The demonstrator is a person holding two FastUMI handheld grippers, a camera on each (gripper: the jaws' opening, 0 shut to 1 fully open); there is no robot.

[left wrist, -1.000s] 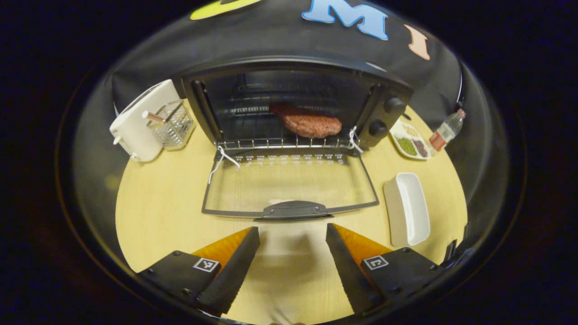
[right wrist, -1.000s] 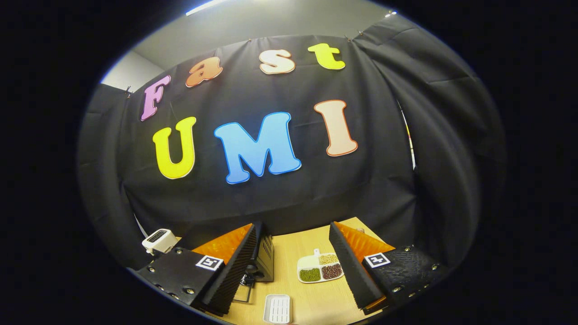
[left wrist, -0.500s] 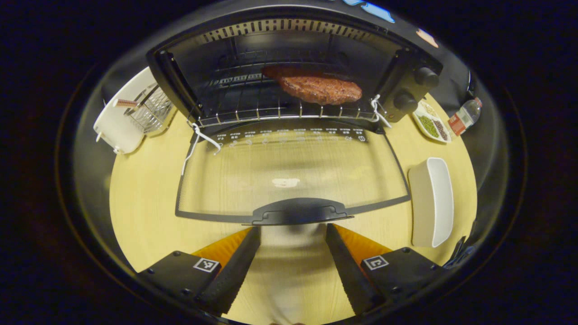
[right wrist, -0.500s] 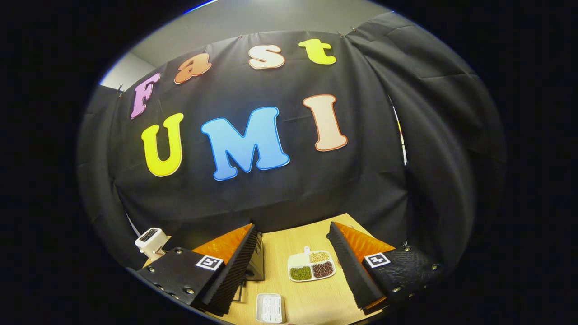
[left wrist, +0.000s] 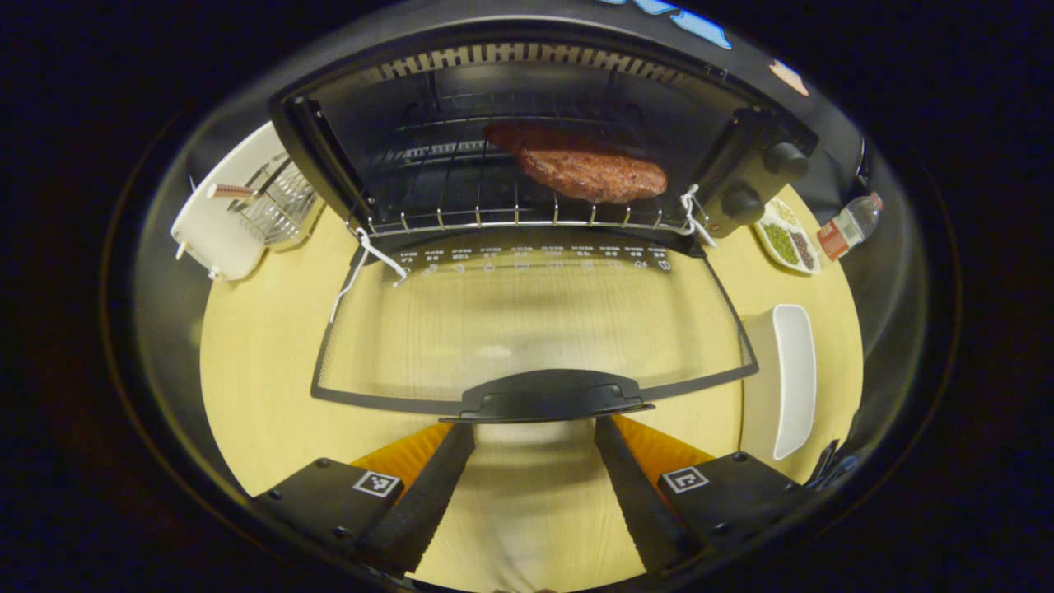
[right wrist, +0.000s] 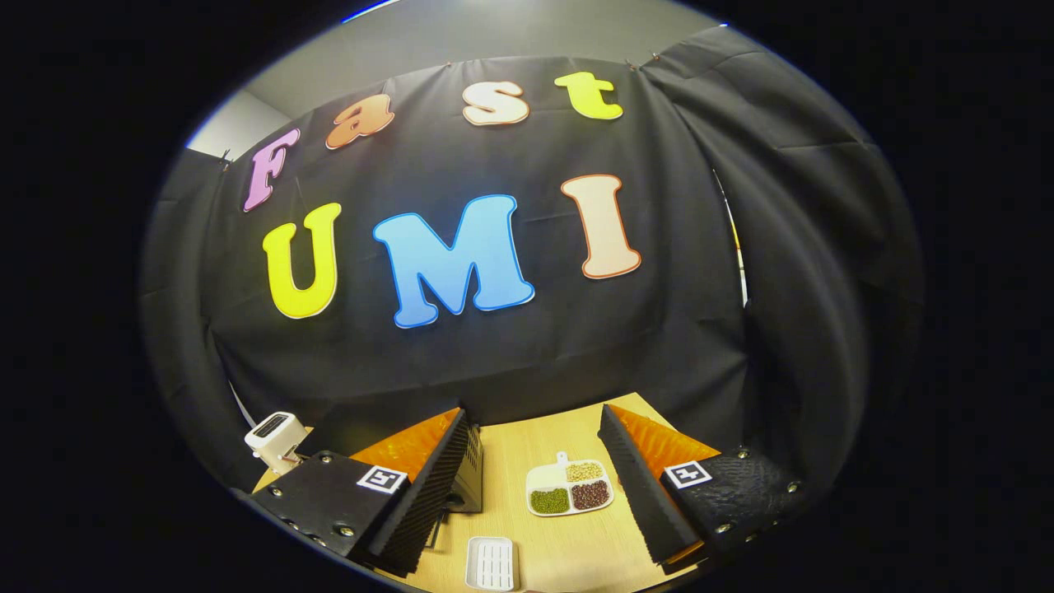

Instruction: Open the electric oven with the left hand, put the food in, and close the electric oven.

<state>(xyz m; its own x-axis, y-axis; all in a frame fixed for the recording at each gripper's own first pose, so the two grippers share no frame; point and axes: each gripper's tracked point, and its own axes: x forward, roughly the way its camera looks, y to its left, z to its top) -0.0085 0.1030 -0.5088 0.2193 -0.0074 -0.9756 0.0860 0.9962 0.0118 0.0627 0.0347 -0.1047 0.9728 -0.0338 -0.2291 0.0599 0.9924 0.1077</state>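
The black electric oven [left wrist: 745, 177] stands open, its glass door [left wrist: 527, 321] folded down flat towards me. A brown slab of meat [left wrist: 591, 173] lies on the wire rack [left wrist: 461, 210] inside, towards the right. My left gripper [left wrist: 533, 441] is open, its tips just below the door's black handle [left wrist: 550, 397], with nothing between the fingers. In the right gripper view, my right gripper [right wrist: 535, 428] is held high and open, facing the cloth wall, and a corner of the oven [right wrist: 469, 473] shows behind its left finger.
A white rectangular dish [left wrist: 786, 379] [right wrist: 491, 563] lies right of the door. A divided plate of beans [left wrist: 786, 239] [right wrist: 570, 489] and a small bottle [left wrist: 848, 226] sit beyond. A white toaster [left wrist: 216, 231] [right wrist: 273, 431] and a wire basket [left wrist: 276, 206] stand to the oven's left.
My left gripper has moved closer to the oven door, so that its tips now reach the handle. The right gripper has stayed nearly still.
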